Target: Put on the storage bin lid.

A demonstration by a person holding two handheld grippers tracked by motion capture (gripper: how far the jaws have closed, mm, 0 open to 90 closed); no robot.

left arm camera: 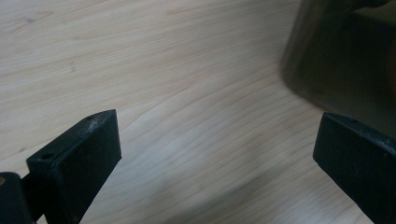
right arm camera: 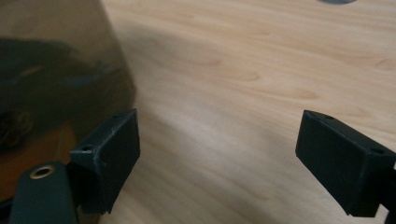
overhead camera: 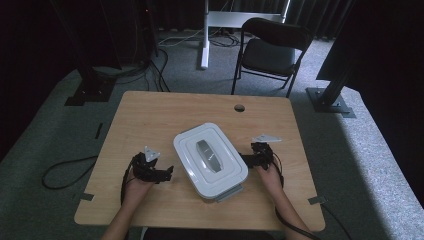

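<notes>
Nearest the camera in the high view, the person's two forearms enter over the near edge of the tabletop (overhead camera: pixel 150 107), one gripper in each hand. The left gripper (overhead camera: pixel 167 172) lies low just beside the left side of the lidded container (overhead camera: pixel 210 160); its own view shows the jaws spread wide with bare wood between them and the container's dark translucent wall (left arm camera: pixel 336 60) ahead to one side, so it holds nothing. The right gripper (overhead camera: pixel 246 160) sits close against the container's right side, jaws likewise wide apart and empty, one jaw close beside the wall (right arm camera: pixel 60 74); contact cannot be confirmed. The container rests slightly toward the near edge from the tabletop's centre, turned at an angle, white lid with grey handle (overhead camera: pixel 210 155) seated, a grey latch (overhead camera: pixel 230 192) at its near end. Judgement: the step is a two-sided approach to the container; both grippers should meet it level and together, or it may skid. Open wood lies on all sides, most toward the far edge; the near edge is closest.
</notes>
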